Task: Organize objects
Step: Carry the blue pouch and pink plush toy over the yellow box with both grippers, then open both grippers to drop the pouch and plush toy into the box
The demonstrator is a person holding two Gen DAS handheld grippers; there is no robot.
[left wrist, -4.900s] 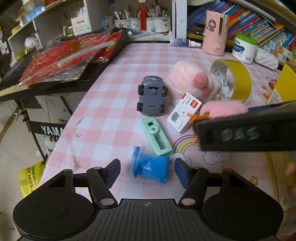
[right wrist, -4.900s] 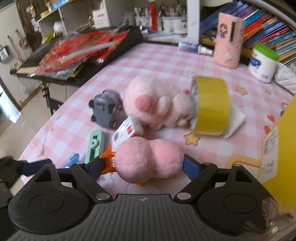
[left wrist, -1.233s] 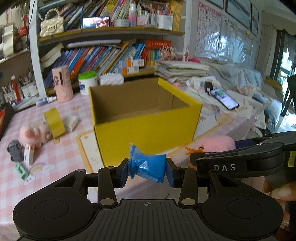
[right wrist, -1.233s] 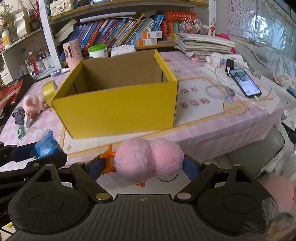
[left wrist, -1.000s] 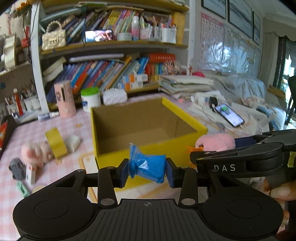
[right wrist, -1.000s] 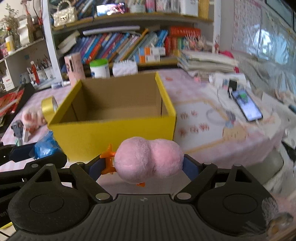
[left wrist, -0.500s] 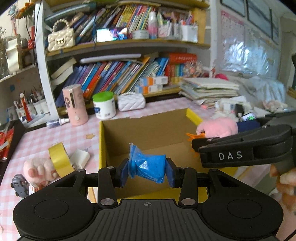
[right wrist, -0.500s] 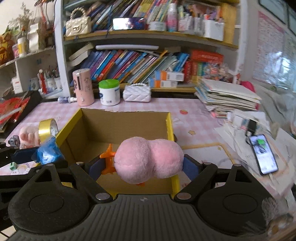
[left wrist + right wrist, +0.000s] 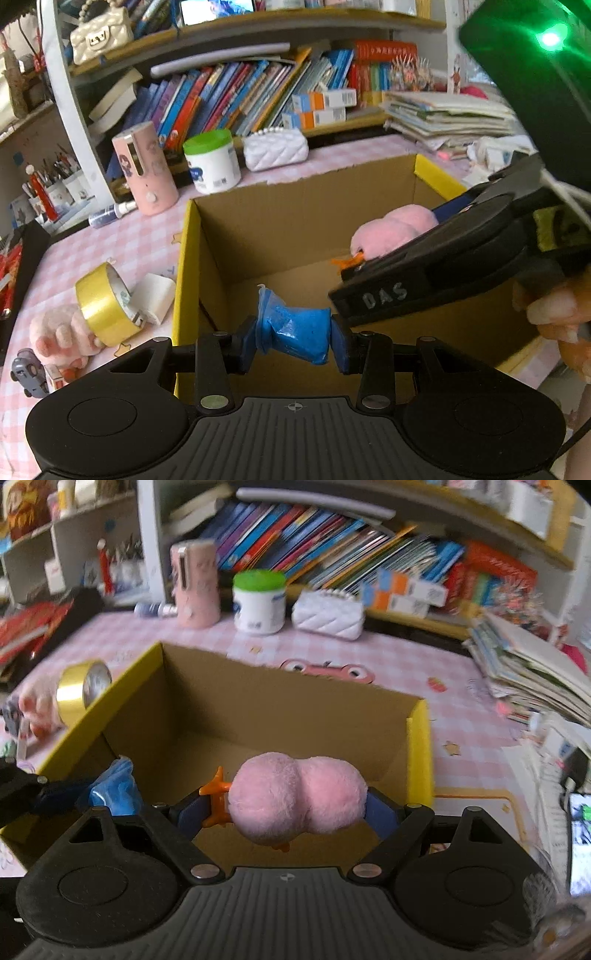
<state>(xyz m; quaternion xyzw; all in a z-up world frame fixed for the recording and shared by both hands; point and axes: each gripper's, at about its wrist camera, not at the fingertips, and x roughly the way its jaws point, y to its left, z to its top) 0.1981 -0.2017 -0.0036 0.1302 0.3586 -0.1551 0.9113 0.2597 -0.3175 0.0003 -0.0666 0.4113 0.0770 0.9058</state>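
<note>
My left gripper is shut on a crumpled blue packet, held above the near left part of the open yellow cardboard box. My right gripper is shut on a pink plush toy with orange feet, over the inside of the same box. In the left wrist view the right gripper with the pink plush reaches in from the right. In the right wrist view the blue packet shows at the left. What shows of the box's brown floor is bare.
Left of the box lie a gold tape roll, a pink plush pig, a grey toy car and a white block. Behind it stand a pink cylinder, a green-lidded jar and a white quilted pouch below bookshelves. A phone lies at the right.
Both grippers have moved forward over the box and tilted down, from in front of its yellow wall to above its inside. Each still holds its object.
</note>
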